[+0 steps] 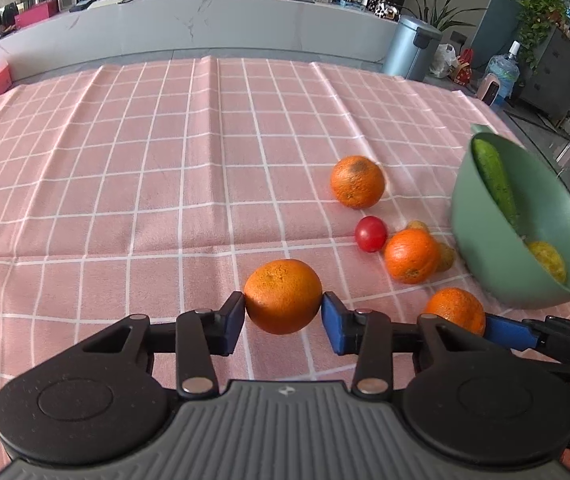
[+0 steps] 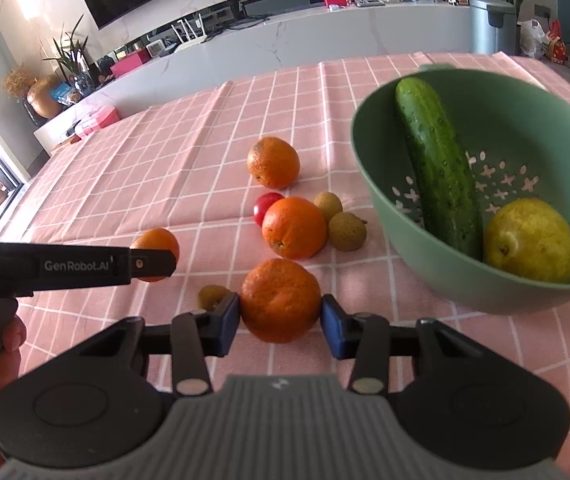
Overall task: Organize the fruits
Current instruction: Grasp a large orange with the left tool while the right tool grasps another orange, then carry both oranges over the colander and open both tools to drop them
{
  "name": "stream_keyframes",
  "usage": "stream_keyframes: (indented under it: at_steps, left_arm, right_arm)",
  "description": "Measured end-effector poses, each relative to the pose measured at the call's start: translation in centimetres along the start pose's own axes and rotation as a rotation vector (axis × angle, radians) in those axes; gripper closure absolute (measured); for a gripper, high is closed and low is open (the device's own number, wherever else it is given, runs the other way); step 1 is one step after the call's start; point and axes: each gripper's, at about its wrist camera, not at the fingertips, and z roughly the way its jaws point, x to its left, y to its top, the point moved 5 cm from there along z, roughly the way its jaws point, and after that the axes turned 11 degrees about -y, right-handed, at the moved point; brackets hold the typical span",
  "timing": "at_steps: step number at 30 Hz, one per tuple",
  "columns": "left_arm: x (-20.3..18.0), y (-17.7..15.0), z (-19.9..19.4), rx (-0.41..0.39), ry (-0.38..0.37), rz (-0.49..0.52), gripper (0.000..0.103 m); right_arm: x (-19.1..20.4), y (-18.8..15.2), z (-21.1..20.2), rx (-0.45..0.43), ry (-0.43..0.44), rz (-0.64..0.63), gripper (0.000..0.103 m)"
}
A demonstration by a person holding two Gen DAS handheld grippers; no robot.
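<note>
- Right wrist view: the right gripper has its blue pads pressed on either side of an orange, a firm hold by the look of it.
- Left wrist view: the left gripper is likewise closed on its own orange, pads touching both flanks.
- Key relation: the green colander sits ahead and to the right of the right gripper, tilted, rim facing it, so the right hand is nearer.
- Inside it lie a cucumber, long axis running front to back, and a pear; open room remains at the left wall.
- Loose fruit between the grippers and colander: two more oranges, a tomato and small brown fruits; the carry should probably pass above them.
- Far right of the colander, the table edge looks close.
</note>
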Motion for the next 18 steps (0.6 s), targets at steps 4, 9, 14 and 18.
stream_keyframes:
  at_steps: [4, 9, 14, 18]
  left_arm:
    - [-1.7, 0.3, -1.8, -0.025, -0.028, 0.018, 0.056]
    - [-5.1, 1.4, -3.7, -0.055, -0.089, 0.054, 0.056]
    - [-9.1, 2.8, -4.2, -0.062, -0.178, 0.087, 0.056]
    - [-12.5, 4.1, -3.5, -0.054, -0.238, 0.125, 0.056]
  right_arm:
    - [-0.3, 0.4, -2.3, -0.031, 0.012, -0.010, 0.063]
    - [-1.5, 1.6, -5.9, -0.090, 0.019, -0.041, 0.063]
    - [-3.9, 2.9, -8.7, -0.130, -0.001, -0.066, 0.063]
    - [-6.2, 4.0, -9.9, -0.147, -0.046, -0.111, 0.063]
